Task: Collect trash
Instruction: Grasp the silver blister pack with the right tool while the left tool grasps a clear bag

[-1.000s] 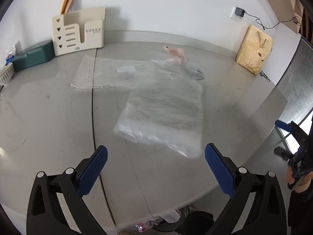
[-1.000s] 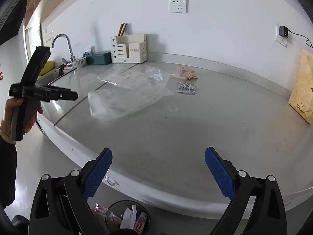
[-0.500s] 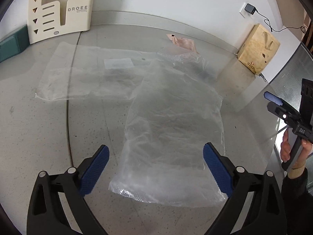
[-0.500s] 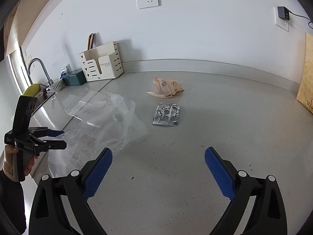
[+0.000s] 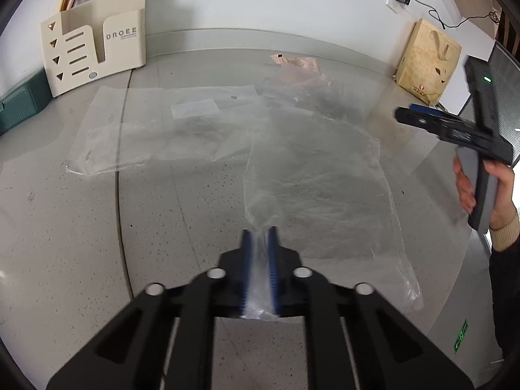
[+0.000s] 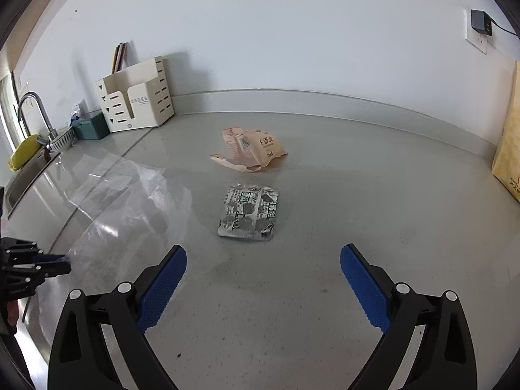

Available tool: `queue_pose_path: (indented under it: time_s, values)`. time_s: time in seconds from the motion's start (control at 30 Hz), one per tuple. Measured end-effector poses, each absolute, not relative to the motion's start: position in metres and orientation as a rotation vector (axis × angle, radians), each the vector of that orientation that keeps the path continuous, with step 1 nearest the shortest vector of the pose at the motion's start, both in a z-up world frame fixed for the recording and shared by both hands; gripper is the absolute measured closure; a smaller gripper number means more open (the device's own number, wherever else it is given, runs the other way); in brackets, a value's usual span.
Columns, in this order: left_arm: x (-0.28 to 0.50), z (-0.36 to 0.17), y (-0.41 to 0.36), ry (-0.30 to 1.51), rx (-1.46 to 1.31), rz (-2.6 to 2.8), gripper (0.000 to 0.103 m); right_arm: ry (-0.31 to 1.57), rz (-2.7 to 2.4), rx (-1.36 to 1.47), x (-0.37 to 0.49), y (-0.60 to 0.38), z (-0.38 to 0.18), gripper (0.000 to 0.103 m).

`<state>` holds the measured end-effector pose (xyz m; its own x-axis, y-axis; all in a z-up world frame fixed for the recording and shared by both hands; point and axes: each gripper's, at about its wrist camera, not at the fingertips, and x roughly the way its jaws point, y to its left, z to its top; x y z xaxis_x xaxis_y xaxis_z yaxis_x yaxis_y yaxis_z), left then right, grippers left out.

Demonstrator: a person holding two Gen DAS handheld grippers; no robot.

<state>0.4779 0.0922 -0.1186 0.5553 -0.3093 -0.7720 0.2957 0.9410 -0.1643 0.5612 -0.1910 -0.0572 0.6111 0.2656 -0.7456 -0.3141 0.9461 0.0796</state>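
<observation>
My left gripper (image 5: 259,232) is shut on the near edge of a clear plastic bag (image 5: 318,178) that lies on the grey counter (image 5: 81,243). A second flat clear bag (image 5: 156,130) lies behind it to the left. My right gripper (image 6: 263,256) is open and empty above the counter, just short of a silver foil blister pack (image 6: 248,212). A torn pink paper wrapper (image 6: 252,149) lies beyond the pack. In the right wrist view the left gripper (image 6: 48,265) shows at the far left, pinching the clear bag (image 6: 130,217).
A cream file holder (image 5: 94,52) and a teal box (image 5: 19,104) stand at the back left by the wall. A brown paper bag (image 5: 429,57) stands at the back right. A sink with a tap (image 6: 32,110) lies to the far left.
My left gripper has moved forward and closed on the near edge of the clear bag. My right gripper has moved closer to the blister pack and stays open.
</observation>
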Motion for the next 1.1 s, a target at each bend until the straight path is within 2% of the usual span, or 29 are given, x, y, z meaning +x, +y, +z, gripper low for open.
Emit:
queue_pose_path:
  time_s: [0.2,0.4,0.8,0.83,0.9,0.93,1.0,1.03,1.1]
  values:
    - [0.459,-0.11,0.104,0.828,-0.062,-0.36,0.098,0.907,0.309,-0.037,0.602,-0.178,-0.074,0.007]
    - [0.429,-0.079,0.129,0.719,-0.089,-0.328,0.099,0.964,0.283,-0.062,0.629,-0.159,-0.088,0.007]
    - [0.4,-0.059,0.159,0.666,-0.119,-0.313,0.099,1.031,0.251,-0.1,0.651,-0.137,-0.102,0.007]
    - [0.4,-0.059,0.161,0.663,-0.13,-0.309,0.099,1.036,0.249,-0.11,0.651,-0.135,-0.103,0.008]
    - [0.399,-0.06,0.16,0.668,-0.124,-0.311,0.099,1.045,0.242,-0.125,0.652,-0.132,-0.105,0.02]
    - [0.399,-0.06,0.161,0.666,-0.13,-0.308,0.099,1.045,0.239,-0.129,0.654,-0.129,-0.105,0.034]
    - [0.397,-0.059,0.161,0.666,-0.129,-0.315,0.098,1.048,0.239,-0.129,0.655,-0.128,-0.105,0.038]
    - [0.395,-0.058,0.162,0.661,-0.133,-0.306,0.098,1.05,0.246,-0.124,0.656,-0.126,-0.105,0.043]
    - [0.393,-0.057,0.164,0.659,-0.129,-0.302,0.098,1.051,0.241,-0.137,0.656,-0.123,-0.105,0.043]
